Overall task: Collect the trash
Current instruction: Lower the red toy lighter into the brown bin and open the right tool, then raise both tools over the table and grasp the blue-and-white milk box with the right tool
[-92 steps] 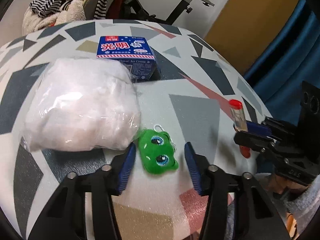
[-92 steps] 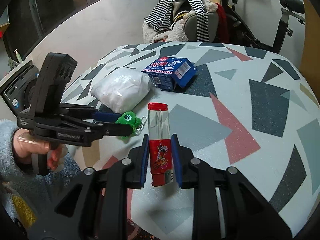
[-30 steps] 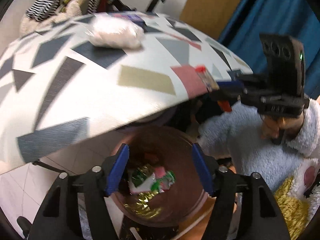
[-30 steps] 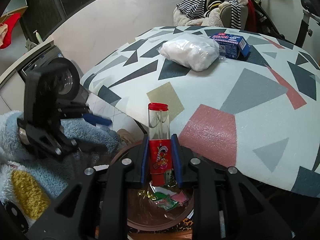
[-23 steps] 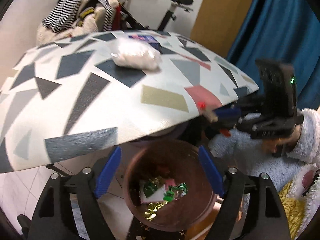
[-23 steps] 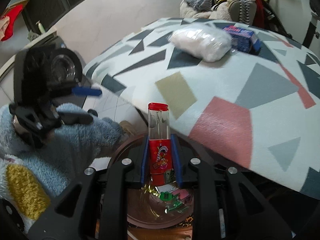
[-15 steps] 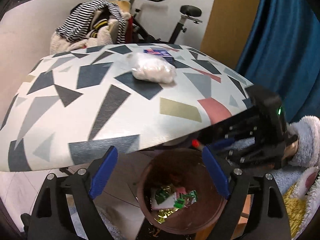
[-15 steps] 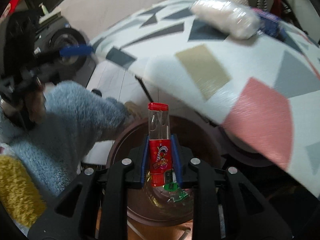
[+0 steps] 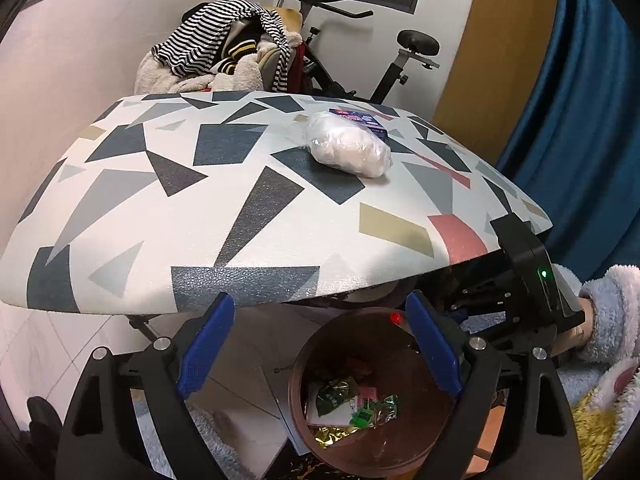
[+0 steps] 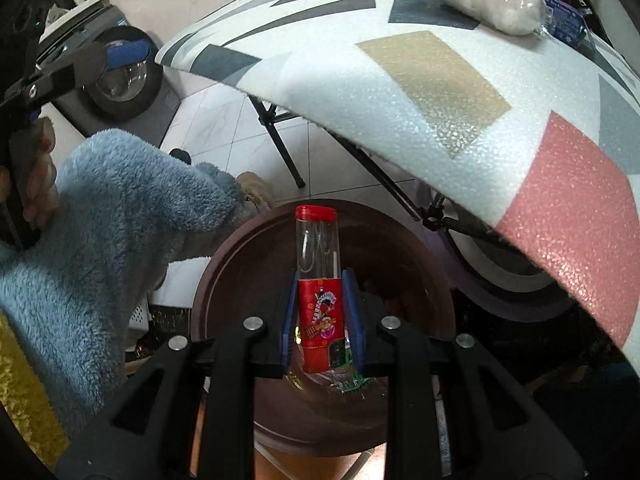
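The right gripper (image 10: 322,316) tilts steeply down over the brown bin (image 10: 224,264) under the table's edge (image 10: 360,120), clamping a red-capped clear tube (image 10: 318,272). The left gripper (image 9: 316,354) gapes wide, empty, angled toward that bin.

Setting: a lived-in room of a home. Indicators:

- An exercise bike (image 9: 400,60) stands against the white wall, with a striped garment (image 9: 216,36) and fleecy clothing heaped on a seat beside it.
- A front-loading washing machine (image 10: 116,76) sits at floor level on pale floor tiles (image 10: 224,120).
- A blue curtain (image 9: 580,120) hangs next to a wooden door panel (image 9: 500,60).
- The counter (image 9: 200,200) is a folding-leg table under a foam cover printed with geometric shapes.
- A brown waste bin (image 9: 304,392) holding wrappers stands under the counter edge.
- The person wears a fluffy blue sleeve (image 10: 120,220), typical house wear.
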### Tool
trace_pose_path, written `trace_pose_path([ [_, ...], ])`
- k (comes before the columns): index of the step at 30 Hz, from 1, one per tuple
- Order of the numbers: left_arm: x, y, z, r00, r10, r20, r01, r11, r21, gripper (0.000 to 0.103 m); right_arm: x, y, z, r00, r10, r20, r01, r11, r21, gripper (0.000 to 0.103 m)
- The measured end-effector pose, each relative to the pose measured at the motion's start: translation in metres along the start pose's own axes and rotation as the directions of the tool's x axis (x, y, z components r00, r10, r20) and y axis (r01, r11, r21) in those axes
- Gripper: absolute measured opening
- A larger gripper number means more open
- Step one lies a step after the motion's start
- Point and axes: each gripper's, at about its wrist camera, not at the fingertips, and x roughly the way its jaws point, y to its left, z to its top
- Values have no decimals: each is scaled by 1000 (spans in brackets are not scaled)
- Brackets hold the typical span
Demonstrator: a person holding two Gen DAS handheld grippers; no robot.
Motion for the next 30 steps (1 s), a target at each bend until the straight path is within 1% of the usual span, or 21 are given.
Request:
trace_pose_path([
  [1,0,-1,0,1000,2,-2,-2,1000,5,85,1,1,-1,1000,-7,2,7,1000,0,25],
  [3,1,-2,-1,1000,7,-6,-7,1000,13,85,0,3,1,1000,-16,11,17,1000,-3,29],
  [4,2,-2,-1,1000,9,-8,-9,1000,16,85,-3,4,2,1000,-8,21,8,1000,-7,34],
  [5,3,-3,-1,1000,10,-12,-10,1000,19,85,-4,4,2,1000,-7,29,7,1000,-10,42],
  [6,3,-3,-1,1000,10,-14,-10,1000,20,85,-8,5,2,999,-11,41,12,1000,-15,46],
  [7,4,-3,-2,1000,10,-16,-9,1000,21,86,-11,4,2,998,-13,54,14,1000,-15,53],
  [8,4,-3,-2,1000,10,-18,-10,1000,20,86,-12,2,2,998,-13,62,14,1000,-13,58],
  [9,4,-3,-2,1000,11,-18,-11,1000,20,88,-15,1,2,997,-16,73,17,1000,-9,60],
  [11,4,-3,-2,1000,14,-15,-14,1000,18,88,-21,0,2,995,-26,99,25,1000,3,73],
  [12,4,-3,-2,1000,15,-14,-15,1000,18,88,-25,-1,2,993,-32,115,32,999,10,77],
  [14,3,-3,-2,1000,16,-14,-15,1000,20,89,-33,-2,3,988,-41,150,38,999,22,91],
  [16,3,-3,-3,1000,18,-14,-17,1000,22,89,-42,-2,3,982,-48,181,43,999,30,95],
  [19,3,-3,-2,1000,18,-14,-17,1000,23,89,-46,-5,5,983,-39,179,34,999,27,95],
  [20,3,-3,-2,1000,18,-14,-18,1000,22,90,-48,-4,5,983,-35,181,32,999,24,97],
  [28,2,-3,-2,1000,18,-8,-18,1000,22,92,-60,1,10,976,-35,217,31,999,19,97],
  [30,2,-2,-1,1000,16,-7,-16,1000,22,94,-63,2,10,974,-38,225,35,999,18,97],
])
